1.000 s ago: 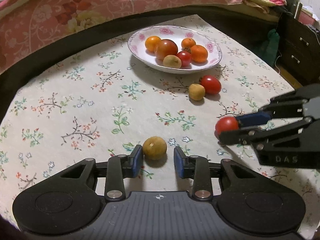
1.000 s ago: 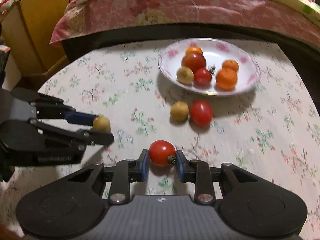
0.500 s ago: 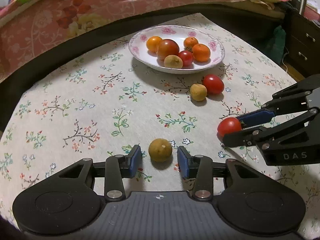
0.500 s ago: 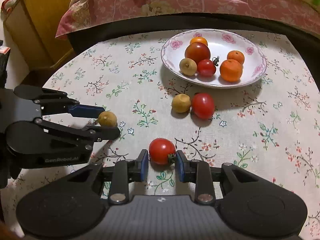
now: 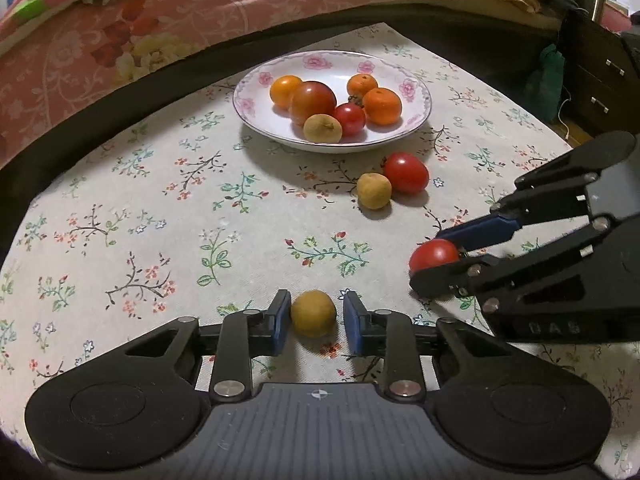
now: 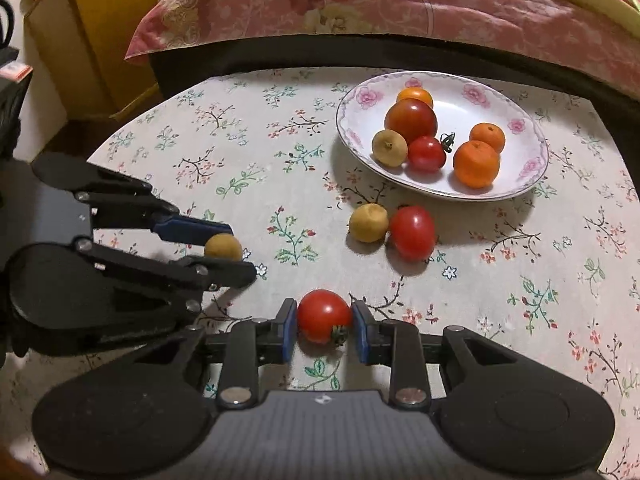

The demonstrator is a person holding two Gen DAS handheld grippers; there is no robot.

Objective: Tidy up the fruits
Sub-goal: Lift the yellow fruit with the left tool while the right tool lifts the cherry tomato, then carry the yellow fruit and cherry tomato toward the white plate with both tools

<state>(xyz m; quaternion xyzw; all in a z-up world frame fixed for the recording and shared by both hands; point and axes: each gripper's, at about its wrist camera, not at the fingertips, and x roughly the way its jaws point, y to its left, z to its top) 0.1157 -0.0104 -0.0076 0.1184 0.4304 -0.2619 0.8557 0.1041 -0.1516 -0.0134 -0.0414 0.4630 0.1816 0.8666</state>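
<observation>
my right gripper (image 6: pixel 324 326) is clamped on a small glossy red cherry tomato (image 6: pixel 323 315), blue pads pressing both its sides, low over the floral tablecloth (image 6: pixel 256 148). my left gripper (image 5: pixel 313 322) has just been closing round a small dull yellow-brown round fruit (image 5: pixel 313 313); the left pad touches, a sliver of gap shows at the right. i judge both are bound for the white flower-rimmed plate (image 5: pixel 416 120) where like fruits sit together. a matching pair lies just beside the plate.
</observation>
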